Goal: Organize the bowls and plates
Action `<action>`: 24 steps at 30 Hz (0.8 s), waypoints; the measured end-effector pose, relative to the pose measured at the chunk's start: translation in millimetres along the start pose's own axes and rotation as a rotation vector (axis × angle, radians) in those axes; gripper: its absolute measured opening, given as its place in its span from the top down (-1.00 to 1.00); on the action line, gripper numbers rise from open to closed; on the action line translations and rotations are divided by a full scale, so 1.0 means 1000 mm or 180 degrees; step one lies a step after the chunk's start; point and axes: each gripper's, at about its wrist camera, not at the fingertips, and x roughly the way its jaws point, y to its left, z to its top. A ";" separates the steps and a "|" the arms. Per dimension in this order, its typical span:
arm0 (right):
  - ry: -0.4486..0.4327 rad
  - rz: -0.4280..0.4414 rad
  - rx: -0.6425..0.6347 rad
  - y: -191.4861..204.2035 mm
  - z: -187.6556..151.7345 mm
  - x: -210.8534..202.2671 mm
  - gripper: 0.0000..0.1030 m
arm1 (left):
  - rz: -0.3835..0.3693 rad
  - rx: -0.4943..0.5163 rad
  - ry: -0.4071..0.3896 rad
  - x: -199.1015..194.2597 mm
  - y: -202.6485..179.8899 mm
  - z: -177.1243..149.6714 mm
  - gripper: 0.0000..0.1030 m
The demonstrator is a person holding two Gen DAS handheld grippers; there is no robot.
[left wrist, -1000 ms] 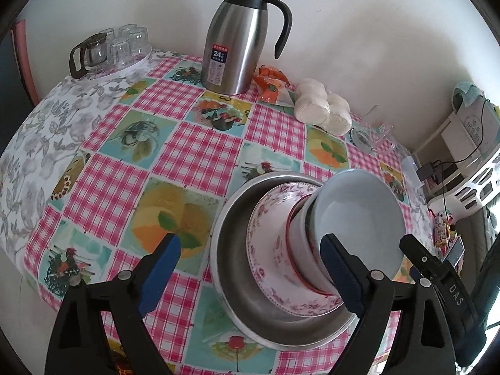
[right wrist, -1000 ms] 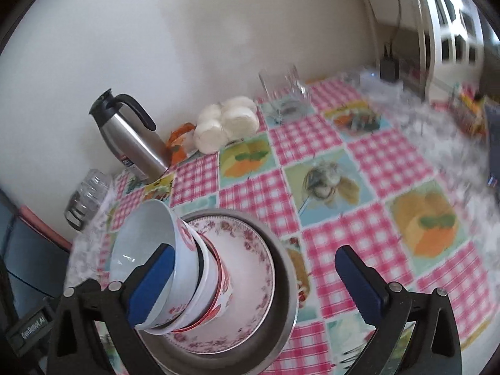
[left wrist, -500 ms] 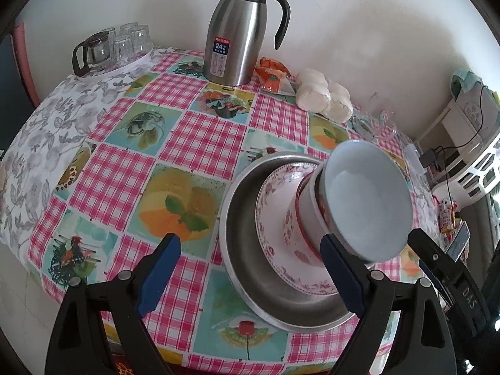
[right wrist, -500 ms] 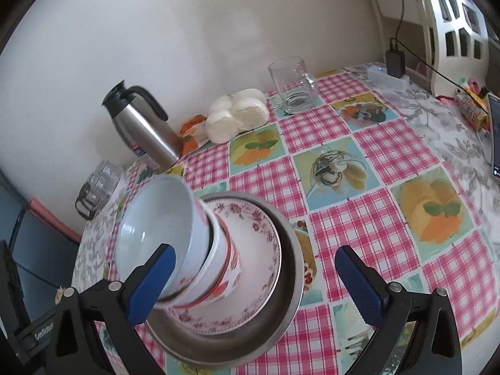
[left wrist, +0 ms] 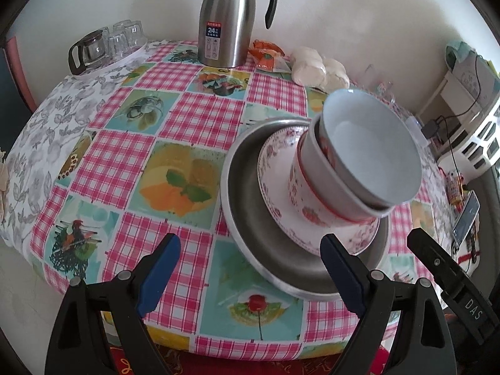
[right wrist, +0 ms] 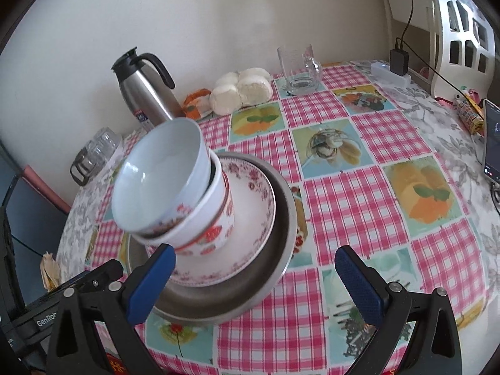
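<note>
We note both claws agape and empty. Left claw (left wrist: 250, 268) hangs low at the near table edge; the stack sits just ahead and right of it, with the right blue finger (left wrist: 342, 273) overlapping the basin rim in view, contact unclear. Right claw (right wrist: 254, 279) has the stack ahead and left, its left finger (right wrist: 153, 281) in front of the basin edge.

Stack, bottom to top: steel basin (left wrist: 259, 243) on the table (left wrist: 131, 168), floral plate (left wrist: 281, 215) in it, red-patterned bowl (left wrist: 307, 203) on the plate, pale blue bowl (left wrist: 372, 153) nested in that one. In the right view: basin (right wrist: 268, 268), plate (right wrist: 253, 215), red bowl (right wrist: 209, 228), blue bowl (right wrist: 159, 181). The two bowls look tilted, though the fisheye may add to it.

Against half a second ago: both claws have drawn back and lifted a little, so more of the near table shows; the stack reads larger and nearer; the claws gape as wide as before; stack order unchanged.

Around: steel flask (left wrist: 226, 22) at the far edge by the wall, orange packet (left wrist: 268, 57) and white buns (left wrist: 312, 67) to its right, glass pot with cups (left wrist: 106, 45) far left. Right view adds a glass mug (right wrist: 298, 68) far side, a phone (right wrist: 492, 143) at the right edge, and a charger (right wrist: 398, 62). Nothing lies between claws and stack
</note>
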 end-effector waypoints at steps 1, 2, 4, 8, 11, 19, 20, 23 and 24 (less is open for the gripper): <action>0.0007 -0.0013 -0.0016 0.000 -0.002 0.000 -1.00 | 0.0007 0.0017 0.0000 0.000 -0.001 -0.002 -0.77; 0.0014 -0.0028 -0.0036 0.001 -0.003 -0.001 -1.00 | 0.0019 0.0034 -0.0002 0.000 -0.002 -0.003 -0.77; 0.0031 -0.0062 -0.0079 0.002 -0.007 -0.002 -1.00 | 0.0042 0.0073 -0.0009 -0.001 -0.003 -0.006 -0.77; 0.0073 -0.0101 -0.0130 0.004 -0.013 -0.002 -1.00 | 0.0078 0.0126 -0.0015 -0.002 -0.006 -0.010 -0.77; 0.0098 -0.0131 -0.0155 0.004 -0.017 -0.003 -1.00 | 0.0093 0.0133 0.0011 -0.001 -0.005 -0.014 -0.77; 0.0184 -0.0247 -0.0159 0.000 -0.025 -0.003 -1.00 | 0.0205 0.0127 0.0060 0.003 0.002 -0.022 -0.77; 0.0195 -0.0254 -0.0160 0.000 -0.026 -0.003 -1.00 | 0.0210 0.0129 0.0070 0.003 0.002 -0.022 -0.77; 0.0226 -0.0279 -0.0164 -0.001 -0.028 -0.001 -1.00 | 0.0237 0.0147 0.0125 0.007 0.003 -0.025 -0.77; 0.0232 -0.0291 -0.0167 -0.001 -0.028 -0.001 -1.00 | 0.0255 0.0157 0.0142 0.008 0.002 -0.026 -0.77</action>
